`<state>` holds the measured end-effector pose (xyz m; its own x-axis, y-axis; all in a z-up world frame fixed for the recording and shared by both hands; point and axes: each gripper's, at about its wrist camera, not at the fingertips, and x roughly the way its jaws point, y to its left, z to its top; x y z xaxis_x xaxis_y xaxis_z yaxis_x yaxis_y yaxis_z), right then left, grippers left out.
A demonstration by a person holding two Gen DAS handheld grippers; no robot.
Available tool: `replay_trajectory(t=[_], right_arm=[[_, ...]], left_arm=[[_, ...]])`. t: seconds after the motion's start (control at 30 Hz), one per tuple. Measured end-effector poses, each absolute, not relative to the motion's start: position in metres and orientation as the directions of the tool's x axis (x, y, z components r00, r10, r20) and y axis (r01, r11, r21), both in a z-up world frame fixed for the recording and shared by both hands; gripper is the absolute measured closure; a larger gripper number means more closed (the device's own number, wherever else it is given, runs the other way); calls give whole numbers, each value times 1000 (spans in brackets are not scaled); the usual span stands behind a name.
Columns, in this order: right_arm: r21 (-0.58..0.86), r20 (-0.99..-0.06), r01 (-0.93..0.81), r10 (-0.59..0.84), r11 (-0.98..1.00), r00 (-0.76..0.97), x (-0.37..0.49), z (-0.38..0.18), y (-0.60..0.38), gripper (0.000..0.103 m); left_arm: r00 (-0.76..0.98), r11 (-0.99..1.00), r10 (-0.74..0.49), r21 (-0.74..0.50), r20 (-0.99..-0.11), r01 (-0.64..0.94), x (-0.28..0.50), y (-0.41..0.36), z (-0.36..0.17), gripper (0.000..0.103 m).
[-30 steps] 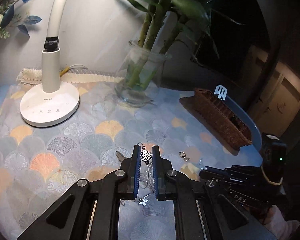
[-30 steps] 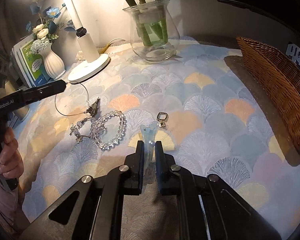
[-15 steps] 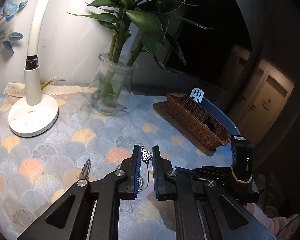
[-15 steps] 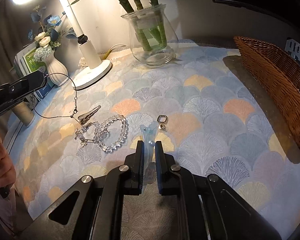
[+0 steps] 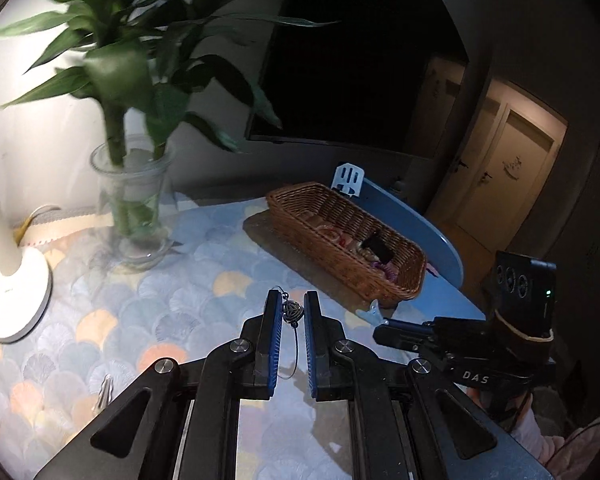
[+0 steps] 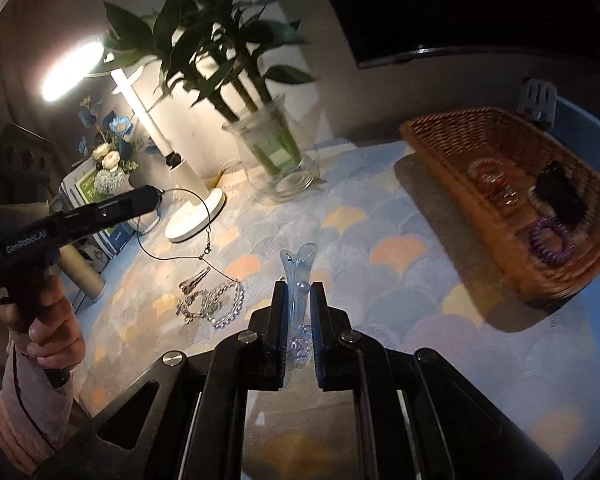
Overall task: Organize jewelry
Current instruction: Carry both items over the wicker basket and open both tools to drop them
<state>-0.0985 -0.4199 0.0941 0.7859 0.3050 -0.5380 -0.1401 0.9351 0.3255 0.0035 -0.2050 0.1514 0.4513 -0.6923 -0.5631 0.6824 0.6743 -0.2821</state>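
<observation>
My left gripper point(image 5: 292, 312) is shut on a thin wire necklace, pinching its dark round pendant point(image 5: 292, 311); the necklace point(image 6: 188, 236) hangs in a loop from that gripper point(image 6: 156, 197) above the table. My right gripper point(image 6: 299, 292) is shut on a pale blue translucent hair clip point(image 6: 298, 268), lifted over the cloth; the clip's tip shows in the left wrist view point(image 5: 370, 312). A wicker basket point(image 5: 300, 216) stands at the right and holds a purple coil tie point(image 6: 548, 238), a black clip point(image 6: 560, 194) and other pieces.
A clear bead bracelet point(image 6: 226, 302), a metal clip point(image 6: 194, 280) and a small charm chain point(image 6: 186, 310) lie on the patterned cloth. A glass vase with bamboo point(image 6: 276, 160), a white desk lamp point(image 6: 196, 216) and a flower vase point(image 6: 108, 178) stand at the back.
Both grippers rose and swung right toward the basket. The necklace lifted fully off the table. The hair clip came up off the cloth with my right gripper.
</observation>
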Motion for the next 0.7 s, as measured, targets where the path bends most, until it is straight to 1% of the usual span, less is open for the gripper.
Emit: replay_trajectory(t=[0.2,0.33,0.47,0.63,0.67,0.7], right_arm=[[322,-500,-30,197,946,843,-101,132,-493,91],[323,-512,54,126,945,850,-88,140,-537,91],[338,-547,87,120,937,829,-65,136,-563,91],[339,-613,120,122,933,781,-32,116,-571,91],[342,-621,120,129,932,773,-27,111,-572,91],[346,-630,120,135,931,764,-22,106,-573,91]], left_arm=[[406,608,-729,-250,-551,754,17,-284,177,92],[374,574,-752,-258,-544,777,34,-338,187,92],[336,556,-771,-313,-542,770,61,-382,183,92],[311,584,-753,-371,-579,722,107,-424,157,92],[290,579,-761,-408,-580,706,117,-429,151,92],[246,555,-789,-481,-564,679,128,-431,143,92]])
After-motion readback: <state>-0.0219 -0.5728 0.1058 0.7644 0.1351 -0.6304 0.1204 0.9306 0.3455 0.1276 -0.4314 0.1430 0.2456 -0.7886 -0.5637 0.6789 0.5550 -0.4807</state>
